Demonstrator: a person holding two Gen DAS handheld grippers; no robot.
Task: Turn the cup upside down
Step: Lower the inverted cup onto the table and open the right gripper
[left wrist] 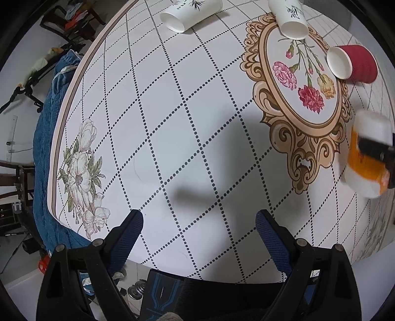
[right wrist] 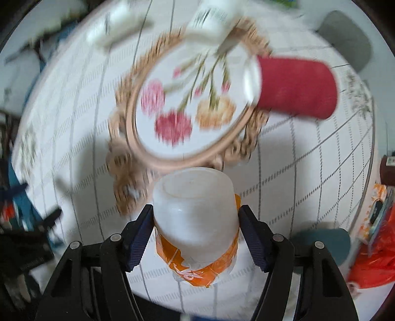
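My right gripper [right wrist: 196, 217] is shut on a translucent white plastic cup with an orange band [right wrist: 195, 217], its flat base facing away from the camera. The same cup [left wrist: 370, 153] shows blurred at the right edge of the left wrist view, with the right gripper's black finger across it, above the table. My left gripper [left wrist: 198, 223] is open and empty, low over the near part of the table [left wrist: 187, 123].
A red ribbed paper cup [left wrist: 353, 63] [right wrist: 293, 86] lies on its side by the floral medallion [left wrist: 301, 81]. Two white paper cups [left wrist: 190, 12] [left wrist: 291, 17] lie on their sides at the far edge. A blue cloth [left wrist: 49, 148] hangs at the left edge.
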